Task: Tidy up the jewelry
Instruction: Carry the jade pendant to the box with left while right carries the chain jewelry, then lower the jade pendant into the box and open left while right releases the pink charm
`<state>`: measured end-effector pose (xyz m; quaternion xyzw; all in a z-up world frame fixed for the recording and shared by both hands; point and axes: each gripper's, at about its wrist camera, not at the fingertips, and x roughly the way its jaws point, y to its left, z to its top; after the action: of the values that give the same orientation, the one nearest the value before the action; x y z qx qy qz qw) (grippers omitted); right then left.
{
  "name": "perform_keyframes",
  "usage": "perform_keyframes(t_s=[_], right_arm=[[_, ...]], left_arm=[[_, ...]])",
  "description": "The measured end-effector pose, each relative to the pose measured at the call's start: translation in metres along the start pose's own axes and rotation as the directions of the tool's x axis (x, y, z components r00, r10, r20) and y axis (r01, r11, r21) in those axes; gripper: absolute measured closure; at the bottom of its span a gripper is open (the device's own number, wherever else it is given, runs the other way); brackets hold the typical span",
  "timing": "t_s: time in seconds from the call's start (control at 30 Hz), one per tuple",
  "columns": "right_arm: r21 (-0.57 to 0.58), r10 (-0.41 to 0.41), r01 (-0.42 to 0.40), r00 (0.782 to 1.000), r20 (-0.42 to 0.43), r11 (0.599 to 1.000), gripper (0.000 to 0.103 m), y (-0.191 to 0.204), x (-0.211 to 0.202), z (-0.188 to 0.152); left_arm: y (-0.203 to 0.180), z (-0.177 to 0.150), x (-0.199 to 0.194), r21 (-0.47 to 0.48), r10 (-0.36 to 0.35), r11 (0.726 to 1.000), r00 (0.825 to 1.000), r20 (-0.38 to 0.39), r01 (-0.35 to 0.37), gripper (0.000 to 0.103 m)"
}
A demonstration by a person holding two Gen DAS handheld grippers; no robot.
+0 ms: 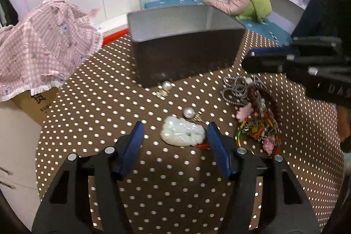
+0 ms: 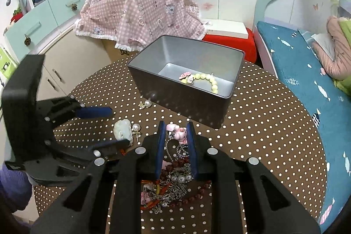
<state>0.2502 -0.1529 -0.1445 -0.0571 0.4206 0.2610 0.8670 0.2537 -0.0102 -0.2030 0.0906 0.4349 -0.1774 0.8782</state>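
Blue-padded fingers of the left gripper (image 1: 175, 142) stand apart over the dotted tablecloth (image 1: 98, 106), with the pale jade pendant (image 1: 182, 133) lying between them, close to the right-hand pad and not squeezed. At one o'clock from the pendant, just beside it, sits a pearl earring (image 1: 189, 113); a second pearl earring (image 1: 166, 86) lies at twelve o'clock, close to the foot of the grey tin box (image 1: 186, 52). Over at three o'clock a tangle of cords, beads and chains (image 1: 256, 115) is heaped on the cloth. The right gripper (image 2: 176, 134) is clamped on a pink charm (image 2: 178, 133) at the top of that tangle, chain and dark red beads trailing down between its fingers. Inside the tin, at twelve o'clock from that gripper, a pale bead bracelet (image 2: 211, 81) rests on the floor. Beyond the table, pink checked fabric (image 2: 140, 14) drapes a cardboard carton.
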Motion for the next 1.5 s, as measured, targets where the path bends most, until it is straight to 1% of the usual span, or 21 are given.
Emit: perform_keyframes(t_s=[0.07,0.1,0.17,0.2,0.33,0.43,0.57,0.67,0.73,0.83,0.9,1.0,1.03,1.07,1.17,1.23,1.37,1.43,1.5], right_arm=[[0.002,-0.001,0.001,1.000,0.009,1.000,0.085,-0.002,-0.003,0.001],[0.004,-0.001,0.001,1.000,0.013,1.000,0.085,-0.004,-0.004,0.001],[0.014,0.002,-0.002,1.000,0.022,1.000,0.085,-0.007,-0.006,0.002],[0.017,0.002,-0.002,1.000,0.027,1.000,0.085,-0.008,-0.006,0.003],[0.021,0.004,-0.005,0.999,0.039,1.000,0.085,-0.010,-0.008,0.004],[0.033,0.003,-0.004,0.999,0.054,0.999,0.085,-0.012,-0.011,0.005],[0.043,0.001,-0.004,0.997,0.072,0.999,0.085,-0.014,-0.015,0.009],[0.054,0.007,-0.012,0.996,0.094,0.998,0.085,-0.015,-0.020,0.012],[0.074,0.008,-0.016,0.994,0.110,0.997,0.085,-0.018,-0.022,0.018],[0.113,0.020,-0.034,0.992,0.125,0.993,0.085,-0.024,-0.020,0.031],[0.152,0.037,-0.056,0.991,0.128,0.987,0.085,-0.030,-0.014,0.042],[0.208,0.047,-0.074,0.991,0.129,0.975,0.085,-0.041,-0.005,0.052],[0.230,0.063,-0.090,0.991,0.121,0.969,0.085,-0.046,0.000,0.055],[0.244,0.071,-0.099,0.990,0.119,0.965,0.085,-0.049,0.003,0.057],[0.271,0.068,-0.093,0.993,0.098,0.958,0.085,-0.056,0.017,0.062],[0.276,0.069,-0.092,0.993,0.091,0.957,0.085,-0.058,0.021,0.065],[0.277,0.065,-0.084,0.995,0.077,0.957,0.085,-0.058,0.030,0.067],[0.277,0.057,-0.076,0.995,0.076,0.958,0.085,-0.059,0.031,0.067],[0.277,0.046,-0.066,0.996,0.078,0.959,0.085,-0.059,0.031,0.067]], left_arm=[[-0.004,-0.003,0.005,0.018,0.010,1.000,1.000,-0.010,-0.009,0.047],[-0.005,-0.003,0.006,0.021,0.016,1.000,1.000,-0.005,-0.015,0.047],[-0.006,-0.003,0.006,0.021,0.010,1.000,1.000,-0.002,-0.010,0.059],[-0.006,-0.003,0.006,0.021,0.017,1.000,1.000,-0.003,-0.017,0.059],[-0.003,-0.004,0.003,0.015,0.006,1.000,1.000,0.011,-0.006,0.061],[0.009,0.000,-0.008,-0.017,-0.031,0.999,0.999,0.036,0.031,0.061],[0.022,0.010,-0.026,-0.037,-0.012,0.999,0.997,0.075,0.015,0.061],[0.031,0.020,-0.043,-0.072,-0.068,0.994,0.991,0.119,0.077,0.061],[0.035,0.037,-0.052,-0.069,-0.093,0.992,0.984,0.150,0.104,0.061],[0.038,0.069,-0.046,-0.062,-0.084,0.994,0.988,0.129,0.093,0.061],[0.038,0.091,-0.034,-0.057,-0.115,0.991,0.988,0.102,0.122,0.061],[0.040,0.119,-0.008,-0.086,-0.177,0.980,0.983,0.042,0.180,0.061],[0.042,0.128,0.005,-0.097,-0.183,0.978,0.983,0.014,0.183,0.061],[0.044,0.133,0.014,-0.110,-0.177,0.978,0.984,-0.008,0.176,0.061],[0.048,0.142,0.040,-0.146,-0.180,0.975,0.982,-0.058,0.170,0.061],[0.046,0.145,0.052,-0.148,-0.173,0.976,0.981,-0.082,0.160,0.061],[0.035,0.151,0.061,-0.105,-0.129,0.987,0.988,-0.081,0.121,0.061],[0.032,0.153,0.065,-0.076,-0.090,0.994,0.992,-0.084,0.084,0.060],[0.028,0.152,0.067,-0.053,-0.072,0.996,0.993,-0.091,0.067,0.060]])
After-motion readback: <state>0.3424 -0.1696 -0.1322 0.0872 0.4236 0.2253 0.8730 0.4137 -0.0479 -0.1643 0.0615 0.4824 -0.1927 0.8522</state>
